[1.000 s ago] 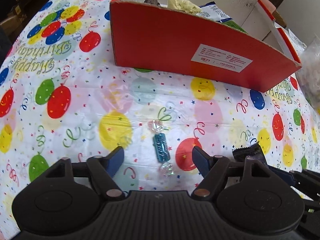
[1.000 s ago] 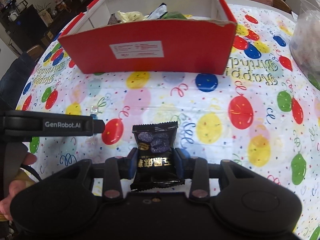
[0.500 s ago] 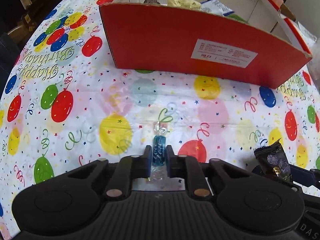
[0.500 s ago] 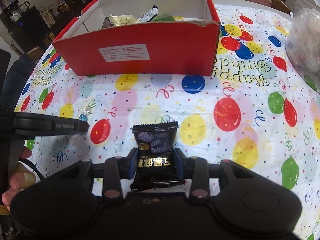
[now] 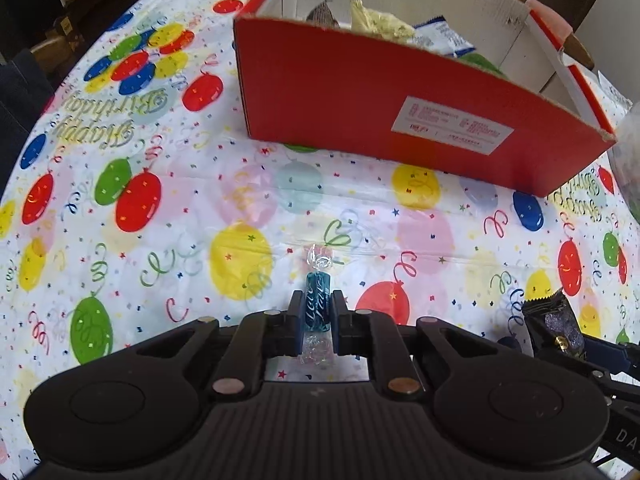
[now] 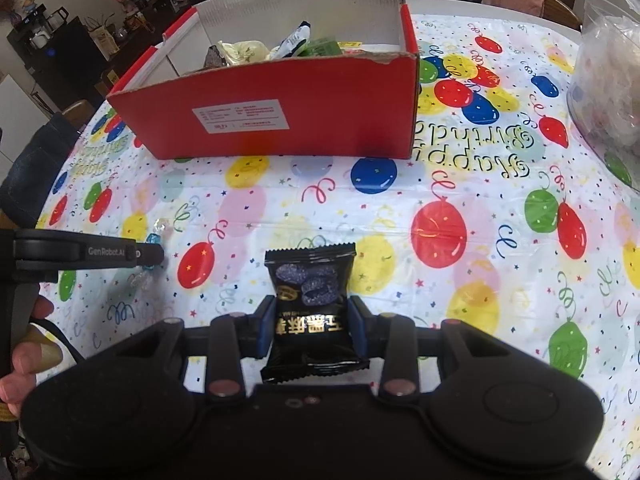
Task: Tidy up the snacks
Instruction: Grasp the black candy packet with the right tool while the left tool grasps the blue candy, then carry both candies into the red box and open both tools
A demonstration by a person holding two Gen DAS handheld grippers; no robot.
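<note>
Blue twist-wrapped candy (image 5: 317, 307), white script, clear crinkled ends.

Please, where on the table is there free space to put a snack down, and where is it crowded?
Free: the tablecloth between the red box and both grippers, and right of the box up to the clear plastic bag. Crowded: inside the box, where packets pile toward its left half.

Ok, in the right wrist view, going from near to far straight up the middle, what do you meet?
Right hand-held gripper shut on the black snack packet → bare stretch of balloon tablecloth → red box front wall → snacks in the box → the box's white back wall.
</note>
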